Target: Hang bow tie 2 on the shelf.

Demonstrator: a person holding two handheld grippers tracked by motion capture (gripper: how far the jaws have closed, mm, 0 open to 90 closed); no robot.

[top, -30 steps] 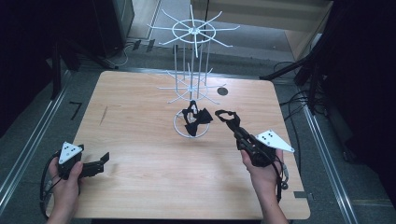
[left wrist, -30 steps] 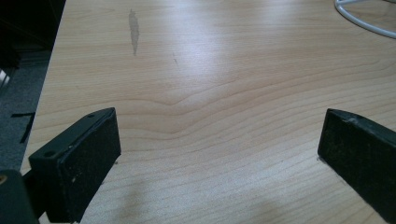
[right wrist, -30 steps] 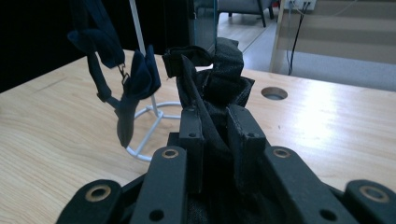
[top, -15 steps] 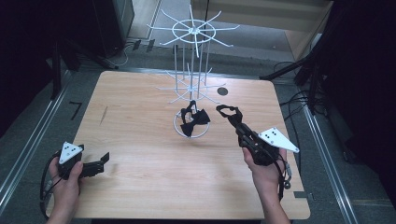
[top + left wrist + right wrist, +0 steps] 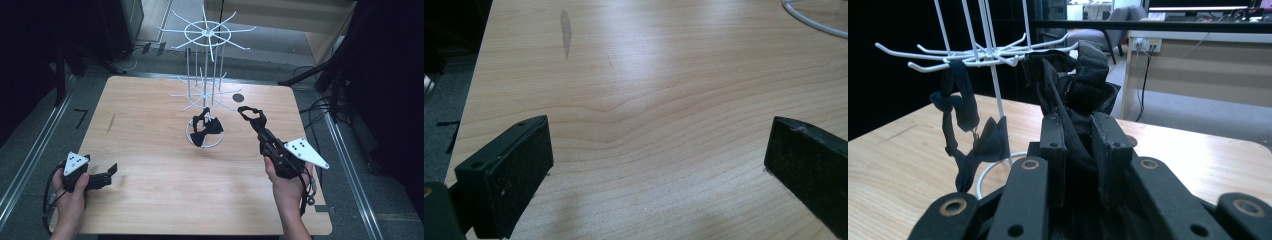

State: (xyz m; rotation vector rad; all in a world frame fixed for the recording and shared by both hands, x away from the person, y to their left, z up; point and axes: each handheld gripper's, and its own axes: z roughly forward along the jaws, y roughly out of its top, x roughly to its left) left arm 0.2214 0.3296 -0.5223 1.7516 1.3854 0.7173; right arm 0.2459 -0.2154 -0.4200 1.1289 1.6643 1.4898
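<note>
A white wire rack [image 5: 206, 35] stands at the back middle of the wooden table [image 5: 150, 150]. From a hook on its lower tier hangs a black bow tie [image 5: 205, 127], just above the round base ring. My right gripper [image 5: 252, 117] sits right of the rack, raised off the table, shut on a second black bow tie [image 5: 249, 111]. In the right gripper view that held bow tie [image 5: 1075, 85] bunches up between the jaws of the right gripper [image 5: 1080, 125], with the hung bow tie [image 5: 968, 135] to its left. My left gripper [image 5: 111, 172] rests low at the front left; its jaws [image 5: 659, 165] stand wide apart over bare wood.
A small dark round spot [image 5: 238, 97] marks the table behind the right gripper, and a dark streak [image 5: 110, 122] lies on the left half. The rack's base ring [image 5: 814, 20] curves into the left gripper view. Cables [image 5: 320, 107] run along the floor on the right.
My right gripper has lifted slightly and drifted toward the back with the bow tie still in it. The left gripper has kept still.
</note>
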